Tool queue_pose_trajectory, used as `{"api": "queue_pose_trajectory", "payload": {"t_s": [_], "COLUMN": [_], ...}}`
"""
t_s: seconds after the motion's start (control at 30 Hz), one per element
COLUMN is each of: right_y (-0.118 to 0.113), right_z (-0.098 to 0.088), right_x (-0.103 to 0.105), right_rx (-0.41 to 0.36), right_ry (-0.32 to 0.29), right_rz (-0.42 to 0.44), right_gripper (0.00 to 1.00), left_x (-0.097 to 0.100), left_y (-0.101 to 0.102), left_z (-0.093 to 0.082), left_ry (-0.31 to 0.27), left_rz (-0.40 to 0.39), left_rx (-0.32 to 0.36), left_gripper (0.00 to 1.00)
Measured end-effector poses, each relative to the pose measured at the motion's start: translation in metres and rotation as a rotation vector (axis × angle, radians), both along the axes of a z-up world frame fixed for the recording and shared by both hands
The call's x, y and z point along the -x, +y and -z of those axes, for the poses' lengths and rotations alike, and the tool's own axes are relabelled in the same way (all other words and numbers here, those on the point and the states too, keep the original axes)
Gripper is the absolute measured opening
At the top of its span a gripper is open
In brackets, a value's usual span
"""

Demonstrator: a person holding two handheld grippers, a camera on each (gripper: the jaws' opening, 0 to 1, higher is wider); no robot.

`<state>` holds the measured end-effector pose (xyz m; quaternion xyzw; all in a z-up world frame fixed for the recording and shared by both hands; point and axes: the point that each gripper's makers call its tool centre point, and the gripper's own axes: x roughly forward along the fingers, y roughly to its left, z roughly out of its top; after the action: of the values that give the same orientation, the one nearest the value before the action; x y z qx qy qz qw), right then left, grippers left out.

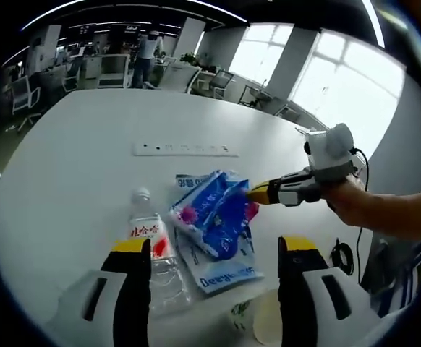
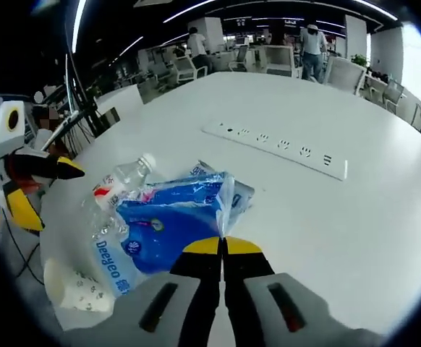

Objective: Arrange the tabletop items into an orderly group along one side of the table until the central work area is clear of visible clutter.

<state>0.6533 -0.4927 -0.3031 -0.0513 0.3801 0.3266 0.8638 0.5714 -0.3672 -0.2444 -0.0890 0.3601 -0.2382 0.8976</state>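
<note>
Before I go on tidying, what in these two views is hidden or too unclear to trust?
- White flat packet with blue lettering: mostly covered by the blue plastic tissue pack in both views.
- Clear plastic water bottle: lower body hidden behind the left gripper in the left gripper view.
- White patterned paper cup: cut off by the edge in the right gripper view.
- Right gripper: shut at the tissue pack's edge; actual pinch hidden.

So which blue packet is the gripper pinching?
The right gripper pinches the upper, darker blue packet. The paler "Deeyeo" packet lies flat beneath it on the table.
</note>
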Motion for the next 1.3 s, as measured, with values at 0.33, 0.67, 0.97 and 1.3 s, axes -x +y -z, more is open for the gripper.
{"api": "queue_pose_trajectory", "payload": {"t_s": [0.33,0.67,0.97,1.3], "right_y": [-0.008,-0.019,-0.042,-0.089], "right_z": [-0.027,-0.054,-0.067,-0.076], "right_x": [0.010,0.020,0.028,0.046], "right_rx": [-0.064,-0.124,-0.155,-0.155], "right_ry": [-0.022,-0.047,-0.062,-0.073], "right_rz": [0.047,0.095,0.136,0.196], "right_gripper": [0.00,0.00,0.00,0.00], "left_x": [-0.007,-0.016,-0.024,-0.015], "left_y": [-0.018,-0.040,-0.057,-0.099], "left_z": [0.013,0.024,0.018,0.004], "left_ry": [0.043,0.081,0.041,0.028], "left_rz": [0.014,0.016,0.029,0.086], "left_rx": [-0.011,0.002,-0.016,-0.016], "left_gripper": [0.59,0.46,0.12,0.00]}}
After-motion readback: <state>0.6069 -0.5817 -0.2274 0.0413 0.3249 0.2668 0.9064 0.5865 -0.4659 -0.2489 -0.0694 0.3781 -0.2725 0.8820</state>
